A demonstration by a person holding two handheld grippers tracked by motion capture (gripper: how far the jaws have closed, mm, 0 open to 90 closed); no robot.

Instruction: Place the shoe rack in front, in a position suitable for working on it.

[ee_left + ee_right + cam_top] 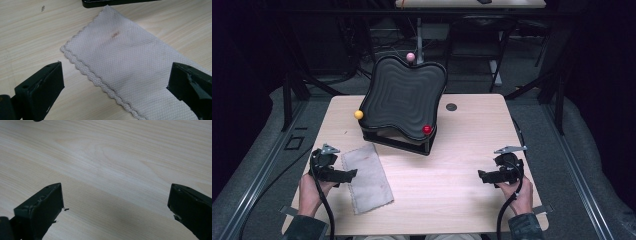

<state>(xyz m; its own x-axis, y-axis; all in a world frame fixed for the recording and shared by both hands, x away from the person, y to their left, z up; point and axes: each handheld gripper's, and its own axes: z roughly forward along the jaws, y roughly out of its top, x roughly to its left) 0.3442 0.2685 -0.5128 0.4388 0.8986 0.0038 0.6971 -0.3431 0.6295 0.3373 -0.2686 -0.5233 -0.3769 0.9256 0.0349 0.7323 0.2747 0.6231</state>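
**Cloth Lay by the Left Gripper**

Two hands held grippers low over the wooden table (452,165). Left gripper (343,174) had its jaws wide apart, right beside the grey cloth (367,176), holding nothing. Right gripper (484,175) was wide apart too, over bare wood, well away from the cloth.

A black wavy tray (404,97) stands tilted on a dark stand (399,141) at the back of the wooden table (452,185). Yellow ball (358,114), red ball (427,129) and pink ball (410,57) sit at its edges. A dark round spot (451,106) lies beside it.
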